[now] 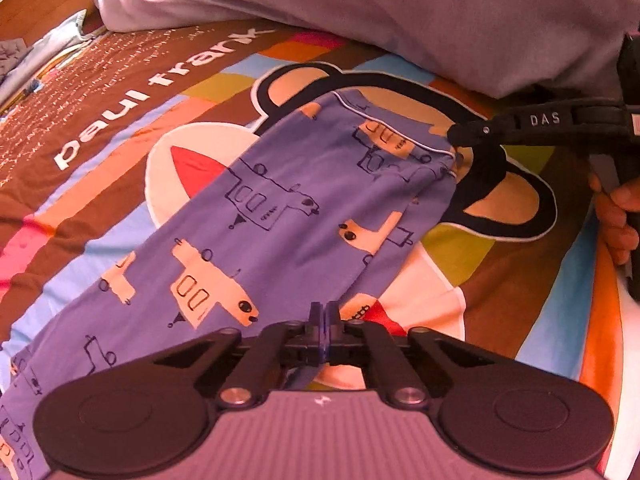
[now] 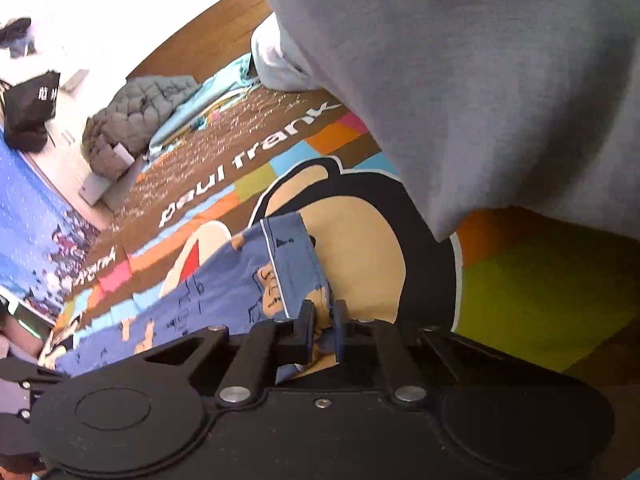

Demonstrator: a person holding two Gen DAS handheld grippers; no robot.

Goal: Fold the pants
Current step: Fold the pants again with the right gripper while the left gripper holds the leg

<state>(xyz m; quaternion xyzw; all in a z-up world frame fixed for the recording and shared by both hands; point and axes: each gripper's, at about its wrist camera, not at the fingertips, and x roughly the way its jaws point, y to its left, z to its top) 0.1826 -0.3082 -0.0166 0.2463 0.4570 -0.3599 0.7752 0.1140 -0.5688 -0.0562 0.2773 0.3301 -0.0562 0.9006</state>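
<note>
Blue pants (image 1: 280,216) printed with tan animals lie lengthwise on a colourful cartoon mat (image 1: 472,248). My left gripper (image 1: 325,312) is shut on the pants' side edge, with a thin fold of blue cloth between its fingers. At the far end of the pants, my right gripper (image 1: 460,136) pinches the corner by the white-piped hem. In the right wrist view that gripper (image 2: 323,312) is shut on a bunch of the blue pants (image 2: 240,280) at the hem. A hand (image 1: 616,220) holds the right gripper's handle.
The person's grey trouser legs (image 1: 420,12) rest on the mat just behind the pants. A grey quilted jacket (image 2: 136,116), a black bag (image 2: 32,108) and a blue patterned sheet (image 2: 28,216) lie further off on the wooden floor (image 2: 208,28).
</note>
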